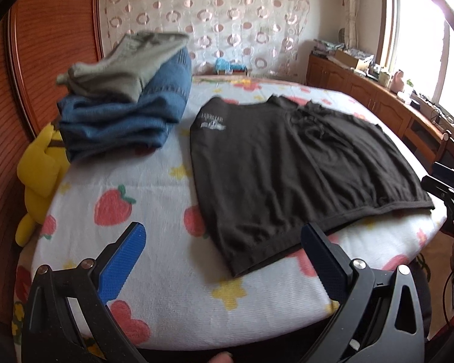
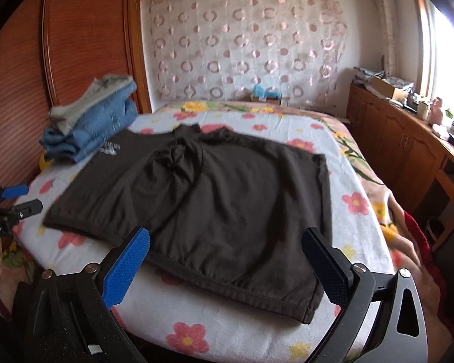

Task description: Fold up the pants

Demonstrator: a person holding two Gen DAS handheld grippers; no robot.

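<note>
Dark brown pants (image 1: 275, 163) lie spread flat on the flowered bed cover (image 1: 154, 187), waistband toward me, with a small white print near the far left corner. They also show in the right wrist view (image 2: 227, 199), drawstring bunched near the far middle. My left gripper (image 1: 224, 233) is open and empty, hovering above the near left corner of the pants. My right gripper (image 2: 227, 239) is open and empty, above the near edge of the pants. The left gripper also shows at the left edge of the right wrist view (image 2: 18, 199).
A stack of folded clothes, blue jeans (image 1: 124, 115) under a grey-green garment (image 1: 121, 66), sits at the far left by the wooden headboard (image 1: 45, 45). A yellow plush toy (image 1: 39, 166) lies beside it. A wooden cabinet (image 2: 408, 151) with clutter runs along the right under the window.
</note>
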